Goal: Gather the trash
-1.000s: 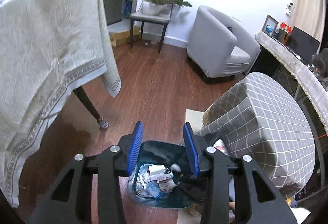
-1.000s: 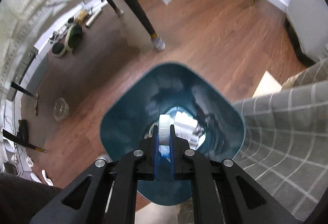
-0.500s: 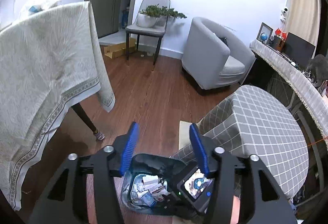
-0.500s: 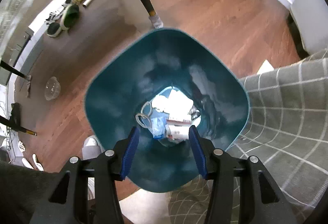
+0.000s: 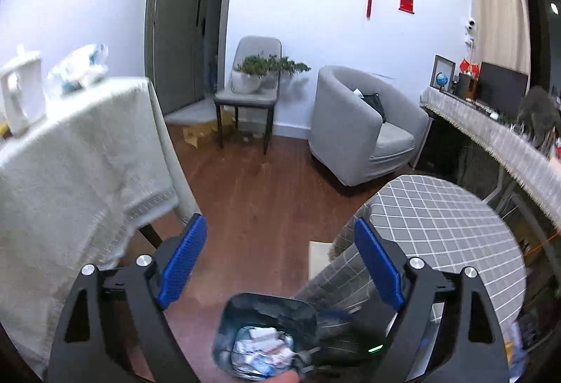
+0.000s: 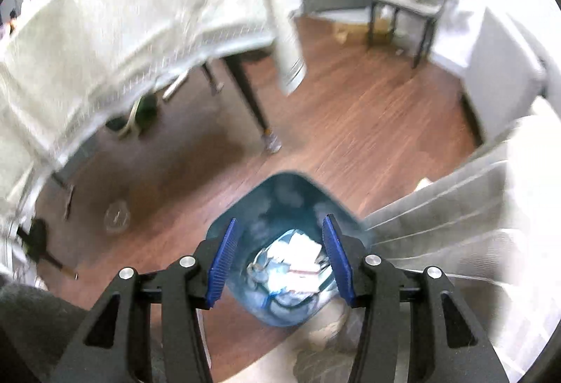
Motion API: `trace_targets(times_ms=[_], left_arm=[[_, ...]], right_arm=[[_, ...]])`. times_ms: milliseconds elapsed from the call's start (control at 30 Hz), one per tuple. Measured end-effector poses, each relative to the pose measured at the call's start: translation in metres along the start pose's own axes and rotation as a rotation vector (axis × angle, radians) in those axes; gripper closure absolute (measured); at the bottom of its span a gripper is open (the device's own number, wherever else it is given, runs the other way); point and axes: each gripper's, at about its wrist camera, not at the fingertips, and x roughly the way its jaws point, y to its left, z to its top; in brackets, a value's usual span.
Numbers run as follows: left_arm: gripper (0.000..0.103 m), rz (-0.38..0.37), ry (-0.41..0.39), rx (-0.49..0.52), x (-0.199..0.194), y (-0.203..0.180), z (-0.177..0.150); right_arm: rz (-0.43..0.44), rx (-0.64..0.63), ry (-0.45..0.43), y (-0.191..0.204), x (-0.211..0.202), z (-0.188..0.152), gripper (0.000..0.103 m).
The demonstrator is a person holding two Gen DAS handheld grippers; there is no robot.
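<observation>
A dark teal trash bin [image 5: 266, 309] stands on the wood floor beside a grey checked pouf [image 5: 445, 232]. It holds white papers and wrappers [image 5: 261, 348]. My left gripper [image 5: 280, 232] is open and empty, high above the bin. In the right wrist view the bin [image 6: 280, 204] lies below my right gripper [image 6: 278, 242], which is open and empty, and the trash [image 6: 294, 260] shows between its fingers.
A table with a white cloth [image 5: 70, 151] stands at the left, with a kettle [image 5: 21, 88] and a plastic bag [image 5: 80, 67] on it. A table leg [image 6: 252, 99] stands near the bin. A grey armchair [image 5: 361, 123] and a chair with a plant [image 5: 252, 92] stand behind.
My right gripper opened and let a white bottle cap go over the bin, then rose away. My left gripper rose and tilted up toward the room.
</observation>
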Motion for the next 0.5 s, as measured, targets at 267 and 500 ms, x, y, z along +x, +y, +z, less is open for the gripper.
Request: trace_targets(times_ms=[267,500], left_arm=[[0.006,0.063,-0.082,0.032,-0.039,-0.018,-0.005],[0.004,0.107,-0.075,-0.036,-0.058,-0.021,-0.026]], right_arm=[[-0.131,0.064,-0.205,-0.037,-0.107,-0.003,0.027],[-0.245,0.103,-0.329,-0.052,-0.179,-0.039,0.008]])
